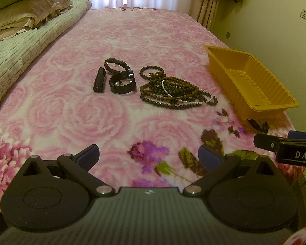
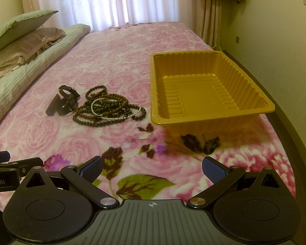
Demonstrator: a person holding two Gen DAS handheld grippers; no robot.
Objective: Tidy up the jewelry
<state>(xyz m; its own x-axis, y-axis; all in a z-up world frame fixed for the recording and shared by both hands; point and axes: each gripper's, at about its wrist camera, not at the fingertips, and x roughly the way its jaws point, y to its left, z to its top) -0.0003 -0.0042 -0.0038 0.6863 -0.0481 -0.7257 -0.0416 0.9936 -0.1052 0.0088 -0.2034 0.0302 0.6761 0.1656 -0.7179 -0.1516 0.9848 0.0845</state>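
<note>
A tangle of brown bead strands with a white pearl string lies on the pink rose blanket. Left of it sit two dark watches and a small black cylinder. An empty yellow plastic tray stands to the right of the beads. My left gripper hovers open near the bed's front edge, well short of the jewelry. My right gripper is also open and holds nothing, in front of the tray.
Folded striped bedding and pillows are piled along the left side of the bed. Curtains hang at the far end. A wall runs close along the right, past the bed's edge.
</note>
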